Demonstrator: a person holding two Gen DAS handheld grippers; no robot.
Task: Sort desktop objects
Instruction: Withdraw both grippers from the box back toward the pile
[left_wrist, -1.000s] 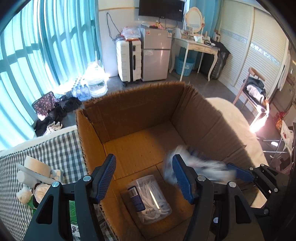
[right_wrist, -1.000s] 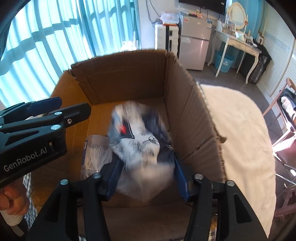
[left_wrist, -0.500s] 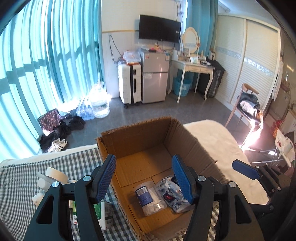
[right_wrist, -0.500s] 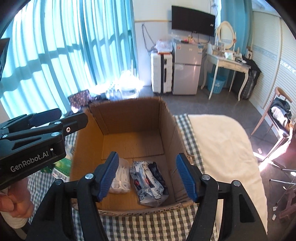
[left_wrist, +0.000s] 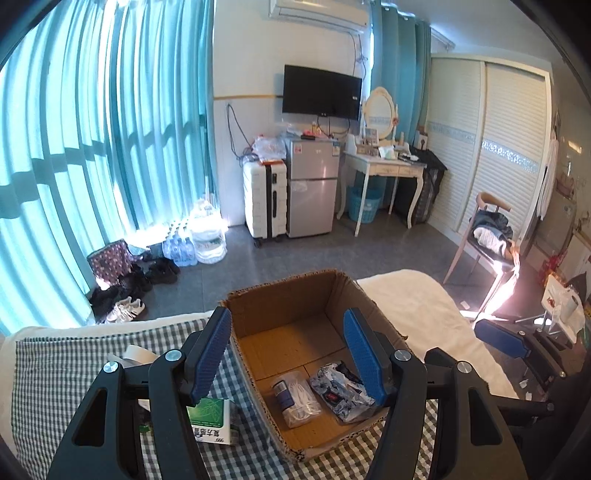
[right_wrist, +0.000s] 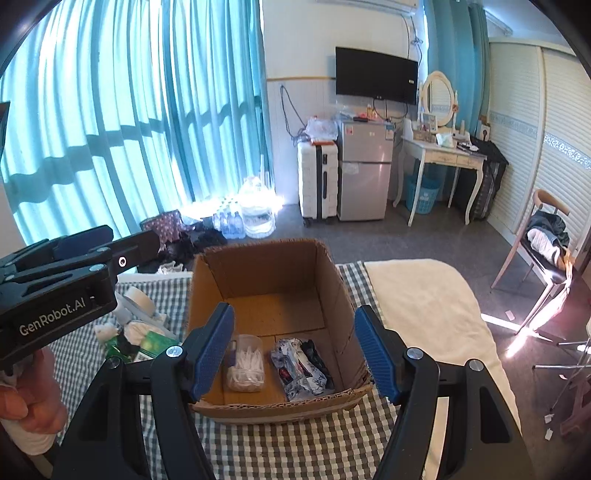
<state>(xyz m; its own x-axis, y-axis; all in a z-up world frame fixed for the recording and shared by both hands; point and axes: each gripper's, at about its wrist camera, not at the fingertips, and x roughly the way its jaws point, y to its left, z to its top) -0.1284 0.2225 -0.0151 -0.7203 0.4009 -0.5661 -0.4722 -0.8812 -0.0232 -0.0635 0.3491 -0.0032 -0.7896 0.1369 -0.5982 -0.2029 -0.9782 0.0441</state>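
An open cardboard box (right_wrist: 332, 280) stands on the checked cloth; it also shows in the left wrist view (left_wrist: 280, 302). Inside lie a clear tub of cotton swabs (right_wrist: 245, 363) (left_wrist: 295, 397) and a blue-and-white plastic packet (right_wrist: 301, 363) (left_wrist: 341, 391). My right gripper (right_wrist: 295, 352) is open and empty, held above the box's near edge. My left gripper (left_wrist: 288, 356) is open and empty, above the box's left side. Left of the box lie a green-and-white carton (left_wrist: 212, 421) (right_wrist: 153, 343) and a tape roll (right_wrist: 138, 297).
The checked cloth (right_wrist: 277, 443) covers a bed with a cream blanket (right_wrist: 424, 295) to the right. Small white items (right_wrist: 122, 328) lie left of the box. The left gripper's body (right_wrist: 55, 288) is at the left of the right wrist view.
The right gripper let go of the blue-and-white packet, which now lies in the box. Both grippers have risen and pulled back from the box.
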